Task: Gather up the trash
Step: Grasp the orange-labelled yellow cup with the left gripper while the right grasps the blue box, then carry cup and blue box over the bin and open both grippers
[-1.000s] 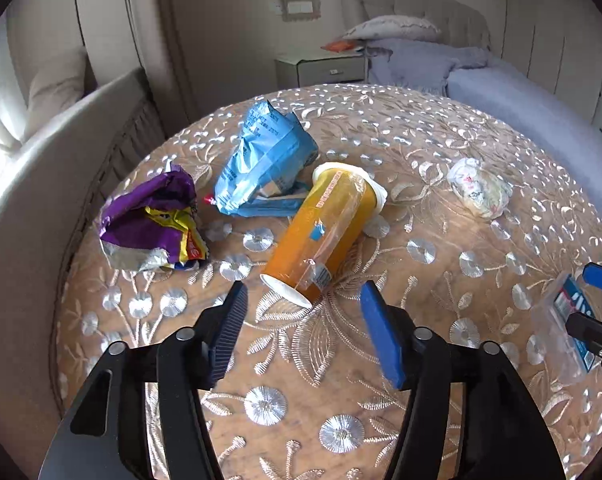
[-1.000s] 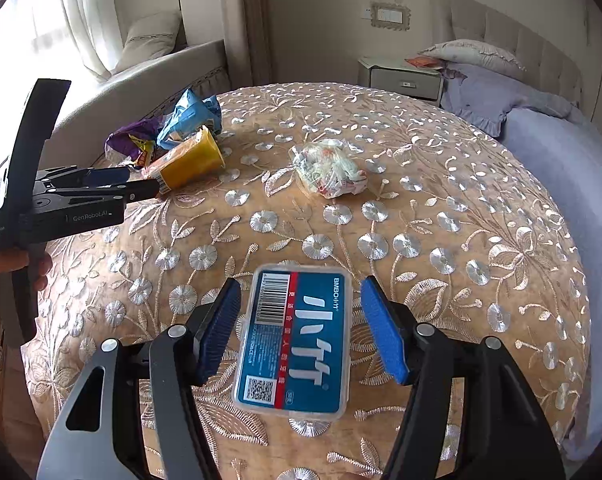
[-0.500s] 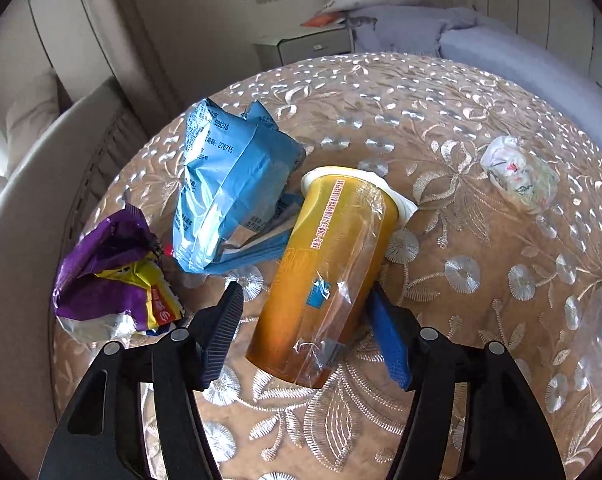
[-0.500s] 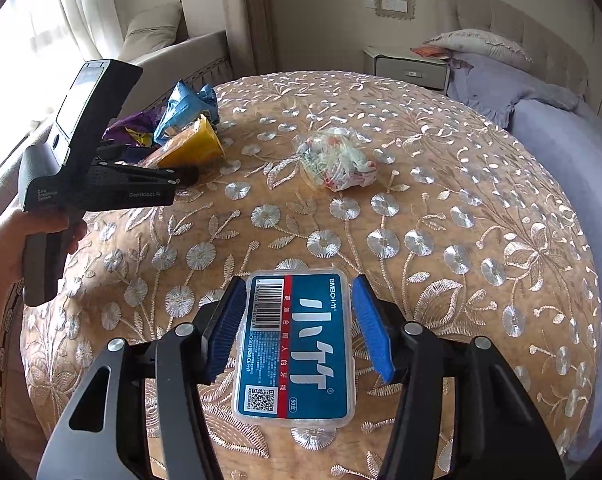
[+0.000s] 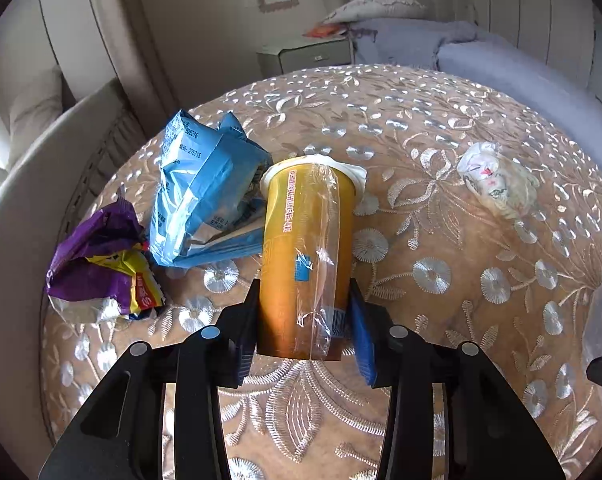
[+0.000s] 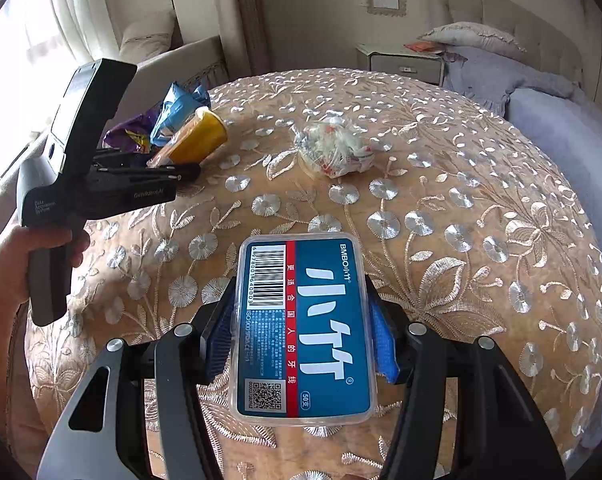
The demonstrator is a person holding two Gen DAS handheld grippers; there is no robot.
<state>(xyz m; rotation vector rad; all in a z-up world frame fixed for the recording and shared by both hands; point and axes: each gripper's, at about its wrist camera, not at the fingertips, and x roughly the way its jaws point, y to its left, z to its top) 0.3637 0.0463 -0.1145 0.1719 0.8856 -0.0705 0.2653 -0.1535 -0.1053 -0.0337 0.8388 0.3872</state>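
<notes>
My left gripper (image 5: 304, 326) has its jaws pressed against both sides of the orange cup (image 5: 305, 256), which lies on its side on the embroidered bench (image 5: 441, 360), white lid end pointing away from me. My right gripper (image 6: 301, 338) has its jaws clamped on the long sides of the blue floss-pick box (image 6: 303, 326), label up. Just left of the cup, touching it, sits the crumpled blue bag (image 5: 203, 188), and beside that the purple wrapper (image 5: 101, 268). A crumpled clear wrapper (image 6: 335, 150) lies apart from them, near the middle of the bench. Beyond the bench are a nightstand (image 6: 405, 62) and a bed (image 6: 549, 120).
</notes>
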